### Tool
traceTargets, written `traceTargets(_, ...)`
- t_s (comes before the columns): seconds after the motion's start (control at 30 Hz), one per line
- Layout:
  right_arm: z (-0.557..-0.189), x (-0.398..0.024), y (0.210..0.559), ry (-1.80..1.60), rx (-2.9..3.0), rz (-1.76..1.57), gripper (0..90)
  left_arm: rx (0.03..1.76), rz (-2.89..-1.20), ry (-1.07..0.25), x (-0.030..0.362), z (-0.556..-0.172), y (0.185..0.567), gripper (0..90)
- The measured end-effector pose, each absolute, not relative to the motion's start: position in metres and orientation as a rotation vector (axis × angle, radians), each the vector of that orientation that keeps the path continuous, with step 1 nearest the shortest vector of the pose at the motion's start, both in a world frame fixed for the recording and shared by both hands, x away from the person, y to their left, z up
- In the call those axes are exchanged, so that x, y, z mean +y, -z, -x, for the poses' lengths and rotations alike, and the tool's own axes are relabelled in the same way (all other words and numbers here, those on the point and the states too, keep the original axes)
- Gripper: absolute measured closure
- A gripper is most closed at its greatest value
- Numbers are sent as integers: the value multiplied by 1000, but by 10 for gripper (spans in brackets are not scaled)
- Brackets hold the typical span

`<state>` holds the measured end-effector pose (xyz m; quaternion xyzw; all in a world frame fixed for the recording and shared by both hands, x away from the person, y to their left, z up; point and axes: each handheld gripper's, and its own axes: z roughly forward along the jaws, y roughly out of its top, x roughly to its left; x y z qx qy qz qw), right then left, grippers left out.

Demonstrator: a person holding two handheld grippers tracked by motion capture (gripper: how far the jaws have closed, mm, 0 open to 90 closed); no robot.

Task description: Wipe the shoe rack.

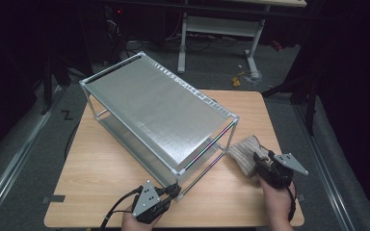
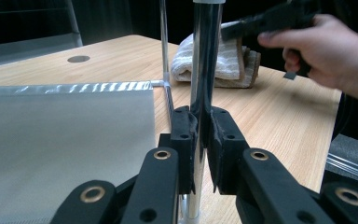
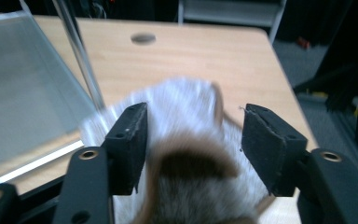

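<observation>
chrome rack post (image 2: pixel 204 65) is clamped by left tool (image 2: pixel 200 140); right tool (image 3: pixel 193 140) gapes over towel (image 3: pixel 186 112).

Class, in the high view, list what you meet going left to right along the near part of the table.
Left gripper shut on the rack's corner post → folded towel → right gripper, jaws apart over the towel.

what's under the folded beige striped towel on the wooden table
The folded beige striped towel lies directly on the light wooden table. Whatever may sit beneath it is covered.
</observation>
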<state>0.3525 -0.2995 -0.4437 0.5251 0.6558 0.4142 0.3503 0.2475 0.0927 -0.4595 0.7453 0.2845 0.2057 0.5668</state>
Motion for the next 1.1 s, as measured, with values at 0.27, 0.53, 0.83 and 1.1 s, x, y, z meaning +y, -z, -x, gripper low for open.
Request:
traceTargets(0.27,-356,-276,430,-1137,1723,-1299,350,666,-1750,-480,92,-248,460,811)
traceTargets(0.53,-403,-227,412,-1176,1769,-1271,477,665,-1757,-477,94,-247,459,810)
traceTargets(0.83,-412,-211,422,-1168,1819,-1224,812,675,-1784,-468,107,-243,455,811)
traceTargets(1.1,-367,-217,426,-1247,1850,-1164,812,768,-1753,-517,148,-237,455,811)
